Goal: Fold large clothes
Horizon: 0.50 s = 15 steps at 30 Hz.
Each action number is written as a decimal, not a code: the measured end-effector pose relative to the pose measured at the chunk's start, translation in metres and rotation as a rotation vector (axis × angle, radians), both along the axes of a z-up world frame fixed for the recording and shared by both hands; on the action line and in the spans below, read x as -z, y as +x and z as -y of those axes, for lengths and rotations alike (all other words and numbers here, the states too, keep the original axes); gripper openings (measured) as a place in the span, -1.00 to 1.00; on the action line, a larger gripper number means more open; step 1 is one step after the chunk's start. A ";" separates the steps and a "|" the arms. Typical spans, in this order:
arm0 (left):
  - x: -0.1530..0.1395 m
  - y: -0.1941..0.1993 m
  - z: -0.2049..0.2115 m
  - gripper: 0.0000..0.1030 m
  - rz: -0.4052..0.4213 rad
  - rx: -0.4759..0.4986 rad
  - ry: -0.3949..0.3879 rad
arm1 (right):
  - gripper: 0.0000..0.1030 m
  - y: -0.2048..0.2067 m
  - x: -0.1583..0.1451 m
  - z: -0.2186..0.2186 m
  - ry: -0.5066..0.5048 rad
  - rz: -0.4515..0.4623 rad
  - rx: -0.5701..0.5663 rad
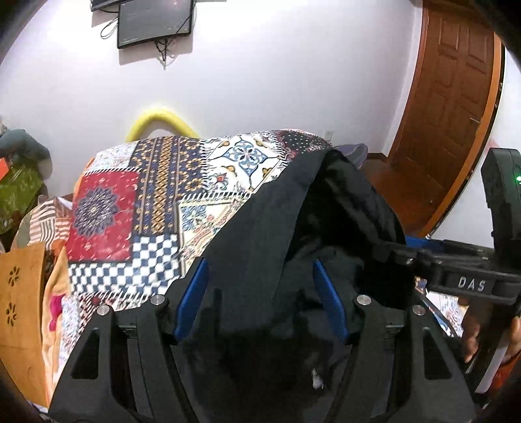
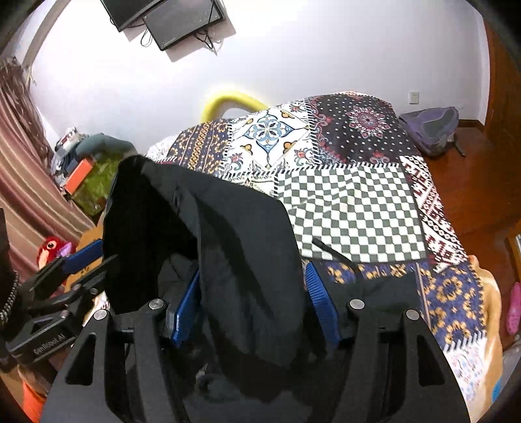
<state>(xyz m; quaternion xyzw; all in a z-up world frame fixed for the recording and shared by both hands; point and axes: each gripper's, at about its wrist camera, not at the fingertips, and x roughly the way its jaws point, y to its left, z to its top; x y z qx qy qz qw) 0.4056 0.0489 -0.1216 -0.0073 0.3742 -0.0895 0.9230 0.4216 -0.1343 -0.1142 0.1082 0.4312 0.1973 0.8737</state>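
A large black garment (image 1: 280, 234) is lifted above a bed with a patchwork cover (image 1: 156, 195). My left gripper (image 1: 260, 276) stands open; the cloth drapes between its blue pads (image 1: 195, 293) without being pinched. In the right wrist view the same black garment (image 2: 234, 247) hangs between the blue pads (image 2: 317, 293) of my right gripper (image 2: 252, 283), which also stands open around a thick fold. Each gripper shows in the other's view: the right one (image 1: 433, 260) at the garment's right edge, the left one (image 2: 75, 270) at its left edge.
The patchwork bed cover (image 2: 351, 201) spreads beyond the garment. A wooden door (image 1: 449, 107) is at the right, a purple backpack (image 2: 433, 127) lies on the floor, monitors (image 1: 153, 22) hang on the wall, and clutter with a curtain (image 2: 22, 182) stands at the left.
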 end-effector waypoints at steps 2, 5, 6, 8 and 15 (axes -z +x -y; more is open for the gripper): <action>0.005 0.010 0.005 0.18 0.005 -0.006 0.025 | 0.14 0.005 0.003 -0.002 -0.004 -0.002 0.000; 0.015 0.018 0.005 -0.30 -0.011 0.002 0.016 | -0.05 0.004 0.004 -0.005 -0.010 0.010 -0.020; 0.016 0.019 0.004 -0.43 -0.018 0.009 -0.001 | -0.10 0.003 0.004 -0.006 -0.009 0.014 -0.027; 0.018 0.018 0.003 -0.66 -0.018 0.006 -0.004 | -0.24 -0.001 0.002 -0.006 -0.013 0.020 -0.031; 0.007 -0.005 -0.001 -0.75 -0.012 0.047 -0.001 | -0.69 -0.025 -0.011 -0.007 -0.072 0.091 -0.071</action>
